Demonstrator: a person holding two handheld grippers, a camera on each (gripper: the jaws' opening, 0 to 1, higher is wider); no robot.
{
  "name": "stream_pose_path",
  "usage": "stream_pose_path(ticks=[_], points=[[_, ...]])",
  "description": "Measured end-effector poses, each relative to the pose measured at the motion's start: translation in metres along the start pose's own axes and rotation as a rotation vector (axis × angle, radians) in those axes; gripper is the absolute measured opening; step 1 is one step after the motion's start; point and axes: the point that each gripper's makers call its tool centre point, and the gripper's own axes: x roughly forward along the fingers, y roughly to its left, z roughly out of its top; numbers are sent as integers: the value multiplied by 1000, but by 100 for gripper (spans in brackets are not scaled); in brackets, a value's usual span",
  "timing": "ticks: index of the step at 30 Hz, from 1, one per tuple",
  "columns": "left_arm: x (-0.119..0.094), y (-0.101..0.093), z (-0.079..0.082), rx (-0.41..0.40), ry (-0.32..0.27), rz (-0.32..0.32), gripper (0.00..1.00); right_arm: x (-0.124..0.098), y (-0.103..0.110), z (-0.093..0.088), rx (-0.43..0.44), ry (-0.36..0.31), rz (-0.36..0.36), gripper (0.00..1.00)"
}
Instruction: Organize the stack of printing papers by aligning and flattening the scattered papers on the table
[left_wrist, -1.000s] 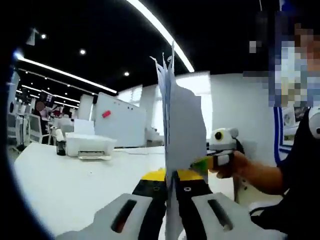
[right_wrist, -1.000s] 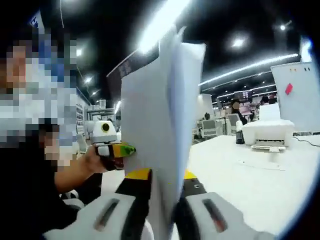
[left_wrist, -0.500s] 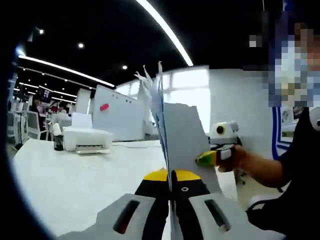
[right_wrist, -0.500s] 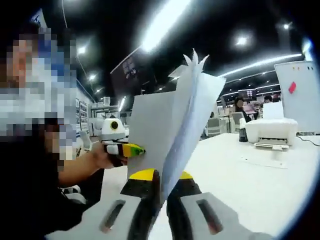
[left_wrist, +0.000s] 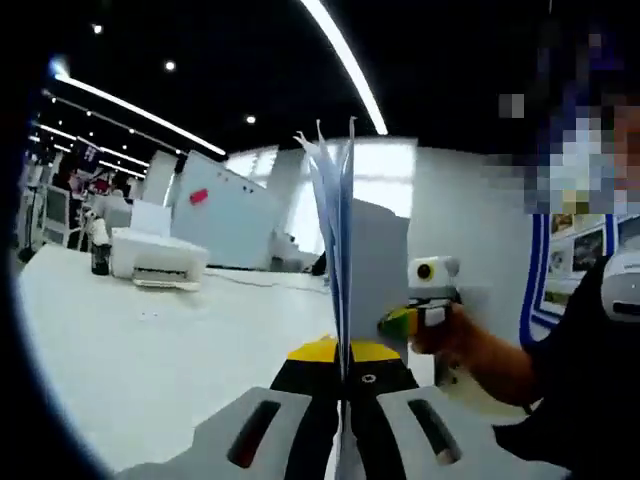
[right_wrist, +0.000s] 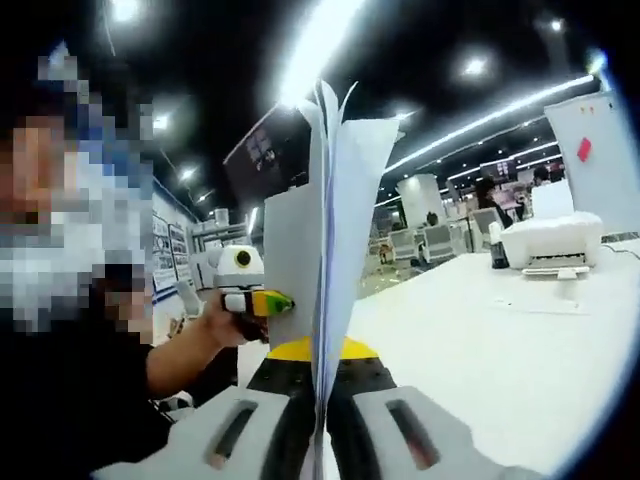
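Sheaf pulled straighter, fanned less than half a second ago.
Both claws clamped on papers (left_wrist: 345, 260), upright mid-frame above worktop (left_wrist: 150, 340); left claw (left_wrist: 342, 375), right claw (right_wrist: 322, 385); top edges still ragged, tapping down likely next.

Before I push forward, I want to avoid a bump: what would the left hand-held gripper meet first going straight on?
The paper stack it already clamps fills its line; the right hand-held gripper pinches the far edge, slightly to the side, depth unclear.
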Motion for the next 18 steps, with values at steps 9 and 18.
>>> stream_pose_path(ticks=[9, 18], points=[[11, 13, -32, -110, 89, 10, 5, -4, -18, -28, 141, 67, -16, 0], [29, 52, -57, -112, 168, 79, 6, 6, -61, -49, 106, 118, -114, 0]])
